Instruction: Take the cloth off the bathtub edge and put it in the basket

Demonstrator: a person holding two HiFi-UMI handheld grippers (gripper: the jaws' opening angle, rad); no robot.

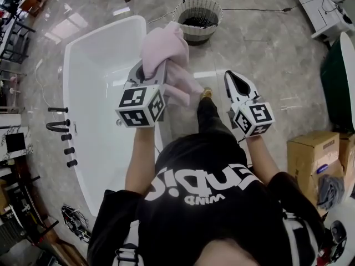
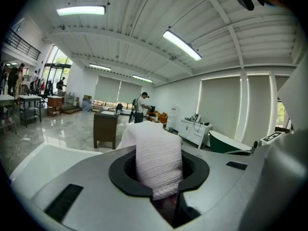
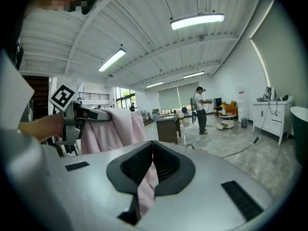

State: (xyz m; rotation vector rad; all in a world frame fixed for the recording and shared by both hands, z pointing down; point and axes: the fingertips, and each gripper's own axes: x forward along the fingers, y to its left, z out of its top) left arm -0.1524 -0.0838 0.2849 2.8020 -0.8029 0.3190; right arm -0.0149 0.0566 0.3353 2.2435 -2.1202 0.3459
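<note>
While the left gripper (image 1: pixel 143 73) clamps the pink cloth (image 1: pixel 163 46), its length drooping downward, the right gripper (image 1: pixel 232 77) is closed empty.

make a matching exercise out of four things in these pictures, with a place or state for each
Things
1. pink cloth
2. basket
3. bathtub
4. cardboard box

Places or states
A. just past the bathtub's far end
B. at the right edge of the head view
C. clamped in the left gripper
D. white, along the left of the head view

Pairs: 1-C, 2-A, 3-D, 4-B
</note>
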